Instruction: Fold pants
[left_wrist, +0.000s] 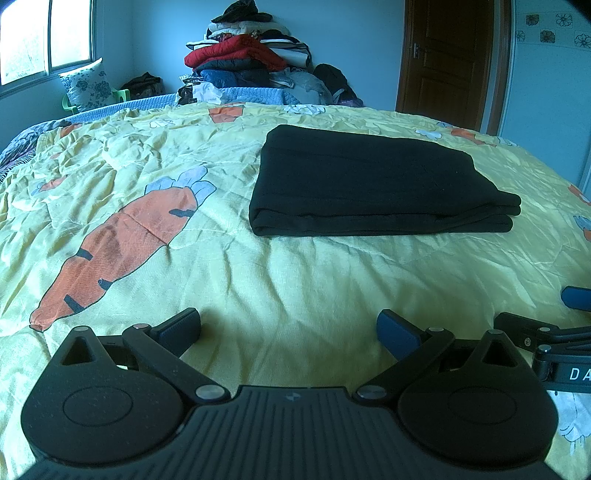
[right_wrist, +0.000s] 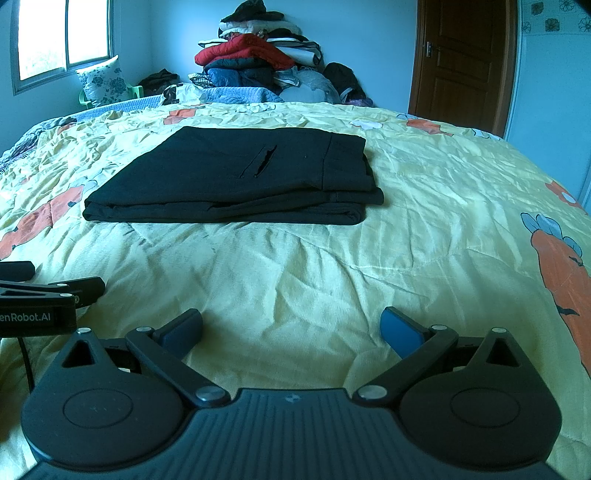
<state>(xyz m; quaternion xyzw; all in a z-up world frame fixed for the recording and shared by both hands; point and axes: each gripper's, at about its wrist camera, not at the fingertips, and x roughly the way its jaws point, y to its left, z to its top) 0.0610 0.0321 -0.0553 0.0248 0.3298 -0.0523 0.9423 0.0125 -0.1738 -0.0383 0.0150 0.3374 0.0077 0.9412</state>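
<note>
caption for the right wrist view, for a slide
Open right tongs hover above the carrot-print quilt, facing the folded black pants lying ahead.

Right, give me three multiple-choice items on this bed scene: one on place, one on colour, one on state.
1. Where do the pants lie?
A. on the bedspread
B. on the floor
C. on the clothes pile

2. What colour are the pants?
A. red
B. black
C. white

3. How do the left tongs and right tongs stand?
A. both shut on cloth
B. one open, one shut
C. both open, holding nothing

Answers: 1 A, they rest flat on the yellow carrot print; 2 B, black throughout; 3 C, wide gaps between fingers, only bedspread between.
</note>
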